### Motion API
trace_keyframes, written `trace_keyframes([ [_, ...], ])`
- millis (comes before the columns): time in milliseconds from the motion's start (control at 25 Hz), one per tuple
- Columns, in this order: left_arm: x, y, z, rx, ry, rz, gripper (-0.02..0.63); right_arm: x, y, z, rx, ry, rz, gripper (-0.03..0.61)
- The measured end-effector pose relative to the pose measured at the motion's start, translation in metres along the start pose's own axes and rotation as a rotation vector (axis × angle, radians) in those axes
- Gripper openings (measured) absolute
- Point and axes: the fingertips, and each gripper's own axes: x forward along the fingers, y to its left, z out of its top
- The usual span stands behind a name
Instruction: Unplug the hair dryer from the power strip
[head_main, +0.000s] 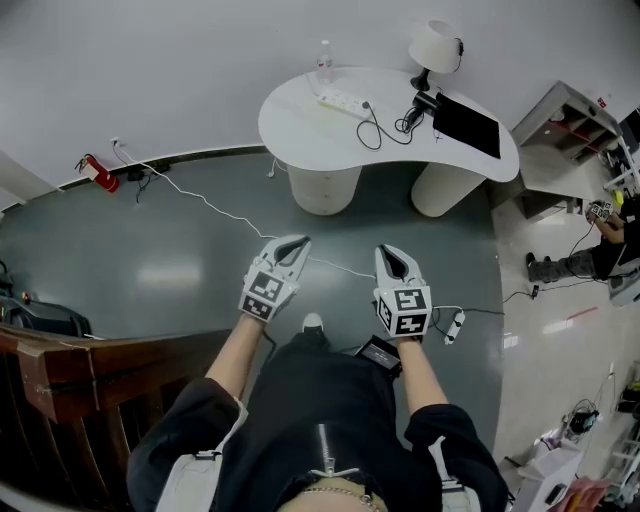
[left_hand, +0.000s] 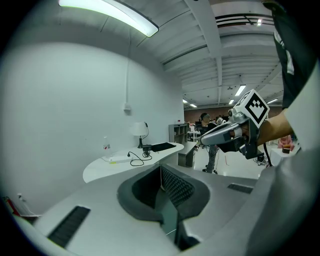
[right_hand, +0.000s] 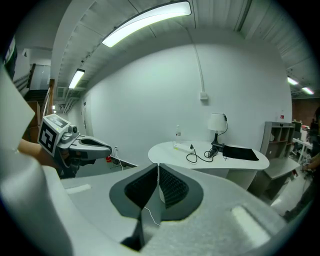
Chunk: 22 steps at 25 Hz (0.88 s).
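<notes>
The left gripper and the right gripper sit side by side in the lower centre of the head view, well apart from the table. Each gripper's own view shows its ribbed pads pressed together with nothing between them.

Between the grippers and the white kidney-shaped table at upper centre lies a broad stretch of grey floor. A thin white cord crosses it, running from the upper-left wall towards the grippers.

On the table top, the long white power strip lies near the far left edge. A black cable loops from the strip's right end to the black hair dryer, which lies by the foot of the white shaded lamp. A clear plastic bottle stands just behind the strip. A flat black rectangular pad lies towards the table's right end, close to its front rim.

A brown wooden railing bounds the lower left of the frame. A grey open shelf unit stands at upper right, just beside the table's end.
</notes>
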Motion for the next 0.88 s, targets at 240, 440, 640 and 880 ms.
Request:
trace_keyframes([
  [240, 0.009, 0.031, -0.003, 0.000, 0.005, -0.015, 0.014, 0.028, 0.002, 0.010, -0.001, 0.007, -0.015, 0.006],
  [440, 0.015, 0.053, -0.003, 0.004, 0.007, -0.018, 0.014, 0.046, -0.004, 0.017, 0.009, 0.005, -0.030, 0.006],
  [640, 0.018, 0.062, -0.007, -0.010, 0.004, -0.014, 0.014, 0.058, -0.003, 0.019, 0.003, 0.011, -0.026, 0.006],
  [880, 0.029, 0.072, -0.009, -0.019, 0.007, -0.024, 0.014, 0.074, -0.007, 0.025, 0.014, 0.004, -0.029, 0.006],
])
